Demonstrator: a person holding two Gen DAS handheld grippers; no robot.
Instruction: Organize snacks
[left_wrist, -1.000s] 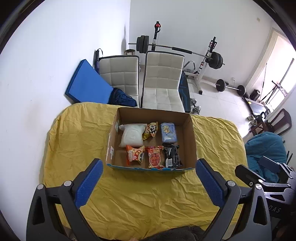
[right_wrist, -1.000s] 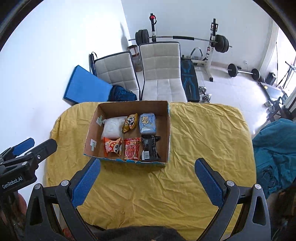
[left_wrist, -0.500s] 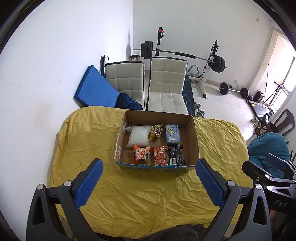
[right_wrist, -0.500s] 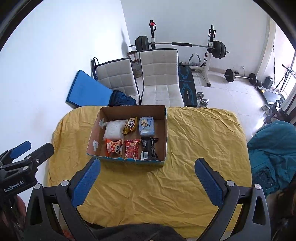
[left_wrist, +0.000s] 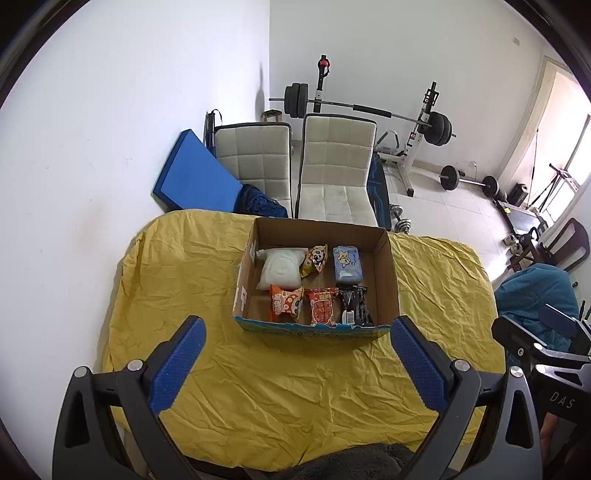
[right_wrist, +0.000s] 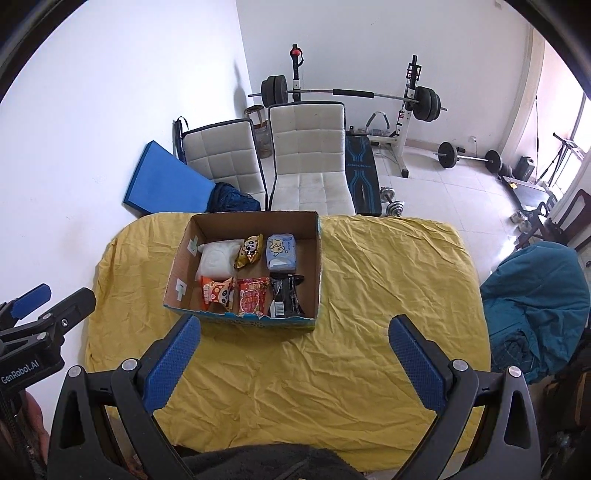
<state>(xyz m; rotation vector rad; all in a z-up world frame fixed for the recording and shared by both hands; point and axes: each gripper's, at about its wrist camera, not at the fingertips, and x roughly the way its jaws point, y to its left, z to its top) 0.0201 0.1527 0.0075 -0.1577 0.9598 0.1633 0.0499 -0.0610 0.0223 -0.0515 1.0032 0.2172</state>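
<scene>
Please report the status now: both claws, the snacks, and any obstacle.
Left claw open, empty. Right claw open, empty. Six snacks in the cardboard box on the yellow cloth, two rows. Nothing between claws and box.

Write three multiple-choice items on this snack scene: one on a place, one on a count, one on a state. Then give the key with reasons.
1. Where does the black packet lie in the box?
A. near right corner
B. far left corner
C. outside, on the cloth

2. How many packets are in the box?
A. three
B. six
C. nine

3. How do the left gripper and right gripper stand?
A. both shut on packets
B. one open, one shut
C. both open, holding nothing

Key:
1 A, it lies against the right wall by the near edge.
2 B, there are three in the far row and three in the near row.
3 C, each pair of blue fingers is spread wide over the yellow cloth with nothing between.
</scene>
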